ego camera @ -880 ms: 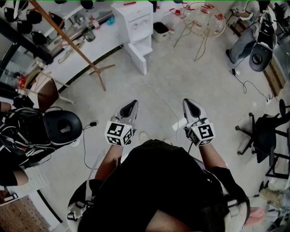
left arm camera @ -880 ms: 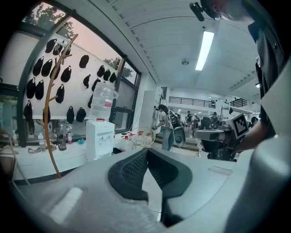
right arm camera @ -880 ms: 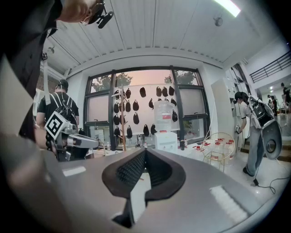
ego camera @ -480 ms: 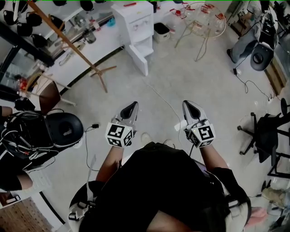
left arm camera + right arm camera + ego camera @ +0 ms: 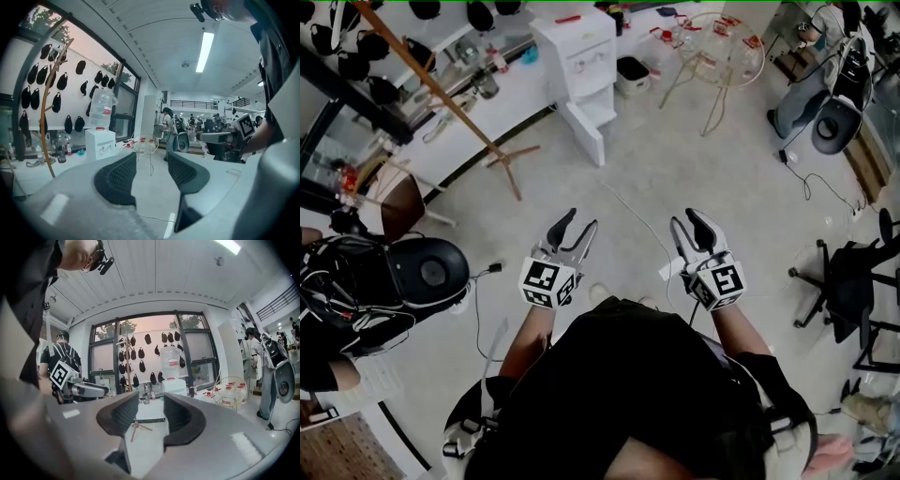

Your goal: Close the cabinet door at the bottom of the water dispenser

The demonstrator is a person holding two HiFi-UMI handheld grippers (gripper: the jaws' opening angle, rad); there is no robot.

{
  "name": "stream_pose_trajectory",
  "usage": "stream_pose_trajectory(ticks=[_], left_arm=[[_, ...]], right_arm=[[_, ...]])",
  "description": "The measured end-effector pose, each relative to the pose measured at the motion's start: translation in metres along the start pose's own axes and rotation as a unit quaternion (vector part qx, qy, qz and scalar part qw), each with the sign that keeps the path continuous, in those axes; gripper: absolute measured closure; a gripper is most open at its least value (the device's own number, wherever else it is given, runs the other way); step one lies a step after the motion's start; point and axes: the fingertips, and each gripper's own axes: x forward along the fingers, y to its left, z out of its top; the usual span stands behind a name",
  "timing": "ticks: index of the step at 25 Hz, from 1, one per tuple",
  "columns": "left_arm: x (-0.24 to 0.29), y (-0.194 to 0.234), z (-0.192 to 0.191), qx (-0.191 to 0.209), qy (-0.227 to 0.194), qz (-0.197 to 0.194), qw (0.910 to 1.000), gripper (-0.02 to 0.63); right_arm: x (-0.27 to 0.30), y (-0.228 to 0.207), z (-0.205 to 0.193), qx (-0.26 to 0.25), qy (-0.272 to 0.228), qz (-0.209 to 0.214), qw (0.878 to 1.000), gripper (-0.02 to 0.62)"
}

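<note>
White water dispenser, head view: stands against the far counter, well ahead of both grippers.
Cabinet door, head view: open at the dispenser's foot, swung out over the floor.
Left gripper, head view: fingers parted with nothing between them, held above bare floor.
Right gripper, head view: fingers parted too, empty, level with the left one and apart from it.
Wooden coat stand, head view: just left of the dispenser.
Left gripper view: black pads spread, only floor in the gap. The dispenser and its bottle stand far off to the left, and a wire table lies beyond the gap.
Right gripper view: pads spread, holding nothing. The coat stand's foot shows through the gap and the bottle rises above the jaws. The door cannot be made out.
</note>
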Motion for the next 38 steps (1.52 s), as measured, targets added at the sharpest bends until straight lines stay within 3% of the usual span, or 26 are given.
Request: stream_pose_trajectory(ticks=[3,6,14,26,32,38], left_arm=[[0.004,0.000,0.006,-0.002,-0.006,0.013,0.9999,0.224],[0.007,-0.002,0.013,-0.006,-0.016,0.018,0.9997,0.160],[-0.001,0.017,0.019,-0.019,-0.022,0.025,0.9993,0.156],[-0.029,0.067,0.006,-0.026,-0.012,0.014,0.9995,0.156],[-0.033,0.089,0.000,-0.033,-0.011,0.031,0.9989,0.158],[-0.025,0.114,0.016,-0.028,-0.036,0.071,0.9965,0.175]], right_arm=[[-0.002,0.002,0.009,-0.017,-0.005,0.004,1.000,0.337],[-0.001,0.002,0.011,-0.026,0.001,0.011,1.000,0.231],[0.021,0.008,0.014,-0.020,0.015,0.017,1.000,0.219],[0.057,0.036,0.009,-0.037,0.034,-0.010,0.999,0.221],[0.078,0.045,0.002,-0.039,0.038,0.003,0.998,0.221],[0.121,0.033,0.001,-0.032,0.025,0.029,0.999,0.221]])
